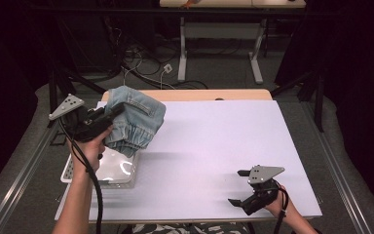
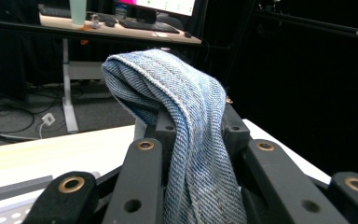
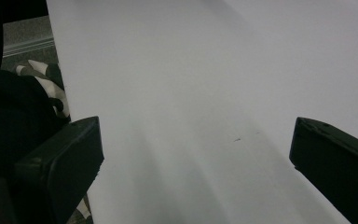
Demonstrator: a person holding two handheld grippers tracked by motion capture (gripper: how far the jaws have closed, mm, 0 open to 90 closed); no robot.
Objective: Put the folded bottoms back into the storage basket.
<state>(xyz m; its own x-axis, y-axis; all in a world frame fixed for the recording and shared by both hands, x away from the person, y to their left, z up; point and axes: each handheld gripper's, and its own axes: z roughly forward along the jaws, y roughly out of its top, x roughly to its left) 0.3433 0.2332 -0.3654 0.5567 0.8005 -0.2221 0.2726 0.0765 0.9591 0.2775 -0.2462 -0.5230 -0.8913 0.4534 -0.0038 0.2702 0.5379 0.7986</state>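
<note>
Left claw [image 1: 108, 113], clamped on a denim garment [image 1: 135, 124] hanging above the white basket [image 1: 119, 171] at nine o'clock on the tabletop [image 1: 214, 146], could lose the bunched fold; right claw [image 1: 241, 190] idles open.

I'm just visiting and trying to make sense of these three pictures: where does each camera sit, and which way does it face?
High view: above the person's side, looking forward and down on the white table; both forearms show, with the left gripper and right gripper.
Left gripper view: rides on the left gripper, looking along its shut jaws at the folded light blue denim garment.
Right gripper view: rides on the right gripper, open above the table.
Shared: the high view and the left gripper view both show the garment, held above a white perforated tray.
</note>
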